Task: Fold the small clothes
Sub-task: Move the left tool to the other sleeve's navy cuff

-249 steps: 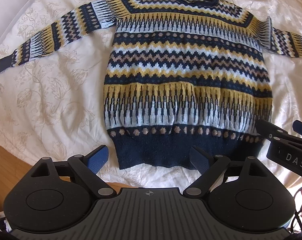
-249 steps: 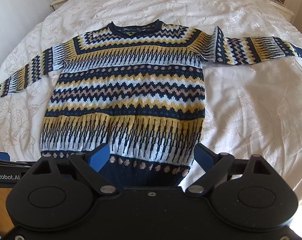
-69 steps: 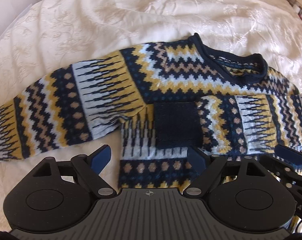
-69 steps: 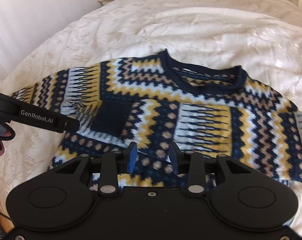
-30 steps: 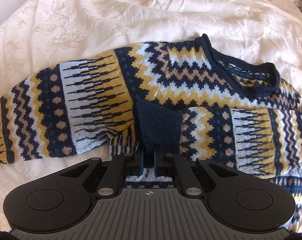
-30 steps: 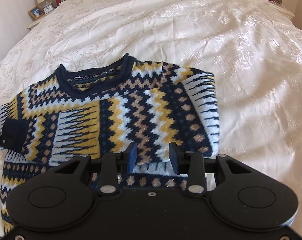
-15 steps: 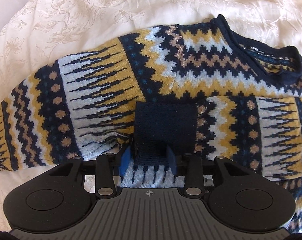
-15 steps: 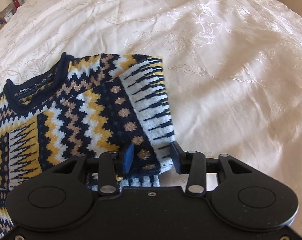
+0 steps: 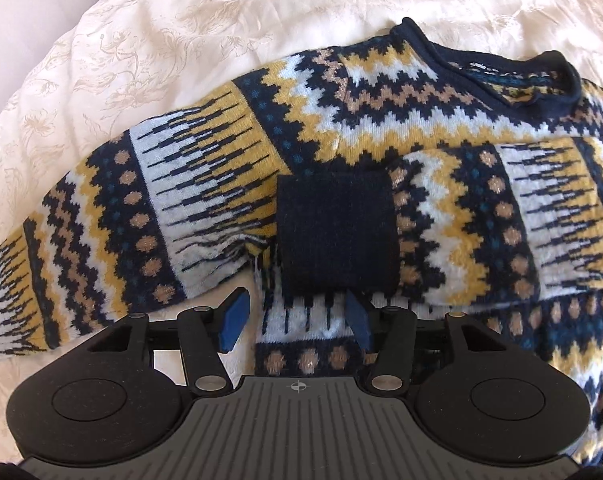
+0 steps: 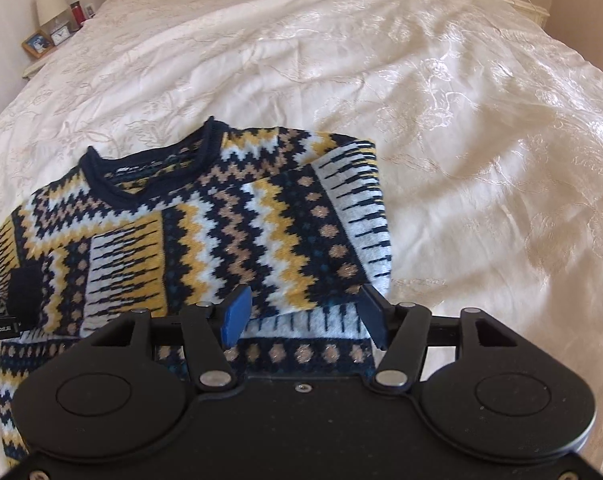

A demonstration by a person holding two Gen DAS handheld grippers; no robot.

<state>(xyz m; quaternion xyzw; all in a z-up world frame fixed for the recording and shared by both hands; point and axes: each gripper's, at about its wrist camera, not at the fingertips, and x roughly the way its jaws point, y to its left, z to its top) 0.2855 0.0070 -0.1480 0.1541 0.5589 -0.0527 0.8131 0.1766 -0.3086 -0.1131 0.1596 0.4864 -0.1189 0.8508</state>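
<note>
My left gripper (image 9: 295,322) is spread wide, empty, navy cuff (image 9: 335,232) just ahead. Patterned knit sweater (image 10: 205,224) lies on bedspread (image 10: 481,128), right sleeve folded across. My right gripper (image 10: 303,316): parted, empty. Next, I judge: left sleeve (image 9: 113,216) needs folding in.

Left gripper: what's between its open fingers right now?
In the left wrist view, the left gripper straddles the sweater: white-and-navy body knit lies between the fingers, just below the navy cuff, ungripped.
</note>
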